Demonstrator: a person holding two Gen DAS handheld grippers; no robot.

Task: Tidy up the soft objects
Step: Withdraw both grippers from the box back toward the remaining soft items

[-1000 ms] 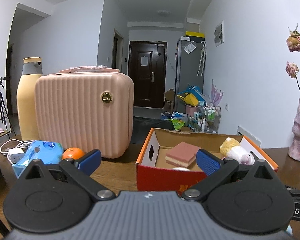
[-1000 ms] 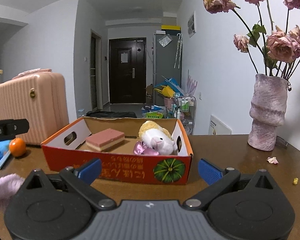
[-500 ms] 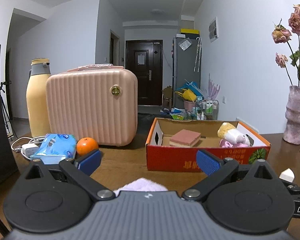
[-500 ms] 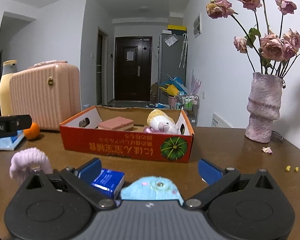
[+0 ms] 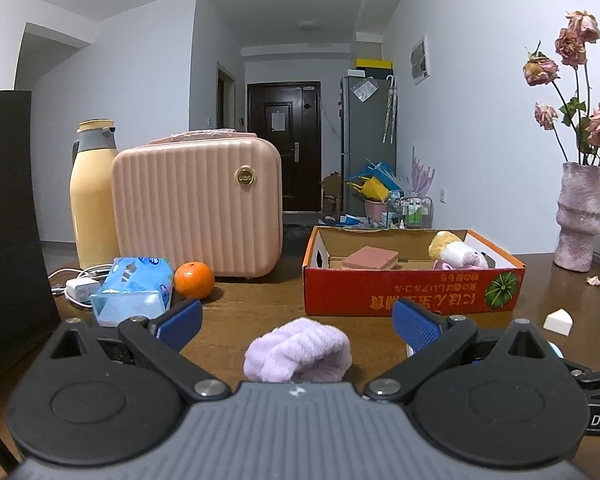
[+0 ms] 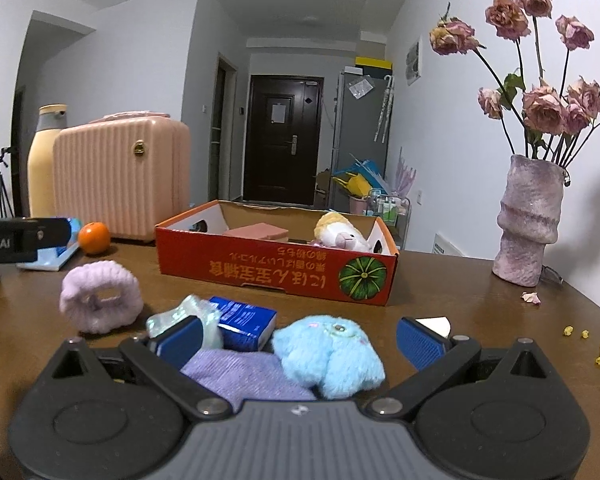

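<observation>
A fluffy lilac band [image 5: 298, 354] [image 6: 100, 296] lies on the brown table between the blue pads of my left gripper [image 5: 298, 322], which is open and empty. My right gripper [image 6: 300, 336] is open too, with a light blue plush [image 6: 328, 354] and a purple knit cloth [image 6: 248, 378] lying between its fingers, untouched. The red cardboard box [image 5: 412, 294] [image 6: 276, 274] behind them holds a pink sponge [image 5: 370, 258] [image 6: 256, 232] and a white plush with yellow hair [image 5: 458, 252] [image 6: 342, 234].
A blue packet [image 6: 242, 322] and a clear wrapper [image 6: 188, 316] lie by the cloth. Pink case [image 5: 198, 208], yellow jug [image 5: 92, 196], tissue pack [image 5: 134, 290], orange [image 5: 194, 280] and charger [image 5: 78, 286] stand left; a vase of roses [image 6: 530, 220] and a white wedge [image 5: 558, 320] right.
Both grippers have pulled back from the box toward the near side of the table. The lilac band, blue plush, purple cloth and blue packet have come into view in front of them.
</observation>
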